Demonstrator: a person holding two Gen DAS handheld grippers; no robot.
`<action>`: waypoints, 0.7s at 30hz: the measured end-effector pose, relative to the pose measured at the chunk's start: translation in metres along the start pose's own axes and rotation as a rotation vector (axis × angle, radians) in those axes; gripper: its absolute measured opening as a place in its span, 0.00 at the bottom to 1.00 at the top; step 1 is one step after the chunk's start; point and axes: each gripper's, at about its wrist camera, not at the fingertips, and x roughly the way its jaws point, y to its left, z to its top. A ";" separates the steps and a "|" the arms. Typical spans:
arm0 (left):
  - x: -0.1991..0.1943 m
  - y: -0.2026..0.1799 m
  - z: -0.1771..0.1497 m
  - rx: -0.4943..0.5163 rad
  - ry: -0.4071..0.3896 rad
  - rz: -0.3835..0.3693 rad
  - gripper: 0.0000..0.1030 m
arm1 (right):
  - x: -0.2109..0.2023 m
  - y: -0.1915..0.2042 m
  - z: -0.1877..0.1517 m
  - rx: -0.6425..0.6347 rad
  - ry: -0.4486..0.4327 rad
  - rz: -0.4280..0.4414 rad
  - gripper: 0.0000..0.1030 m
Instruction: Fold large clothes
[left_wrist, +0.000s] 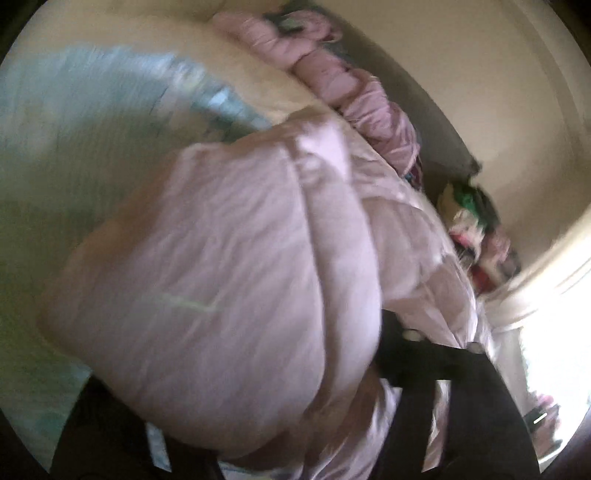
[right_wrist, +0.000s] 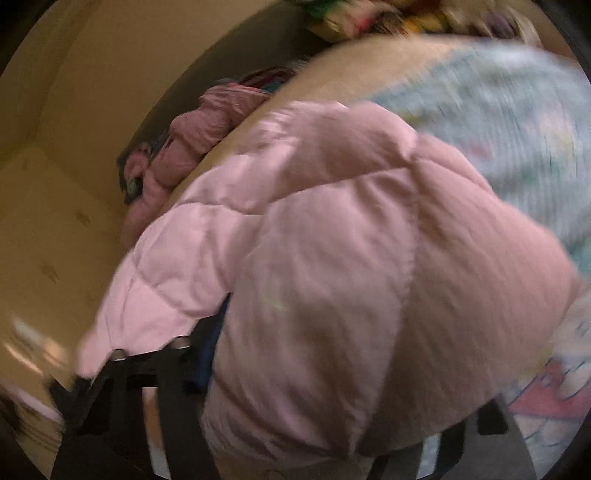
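The pink puffy jacket (left_wrist: 221, 266) bulges right in front of both my cameras, bunched up over the bed (left_wrist: 258, 85) with its pale patterned sheet (right_wrist: 498, 122). My left gripper (left_wrist: 288, 398) has a thick fold of jacket between its black fingers (left_wrist: 436, 369), and my right gripper (right_wrist: 314, 406) looks the same, padding swelling over its fingers (right_wrist: 155, 369). Both seem clamped on the jacket, though everything is blurred. A second pink garment (right_wrist: 192, 136) lies crumpled along the bed's far edge, beside the wall (right_wrist: 66, 147).
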 end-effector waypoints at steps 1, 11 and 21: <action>-0.003 -0.008 0.001 0.043 -0.012 0.020 0.39 | -0.005 0.016 0.001 -0.089 -0.015 -0.048 0.42; -0.050 -0.046 0.003 0.256 -0.104 0.071 0.31 | -0.058 0.096 -0.019 -0.522 -0.183 -0.156 0.32; -0.112 -0.060 -0.020 0.343 -0.171 0.047 0.31 | -0.125 0.099 -0.054 -0.614 -0.252 -0.119 0.31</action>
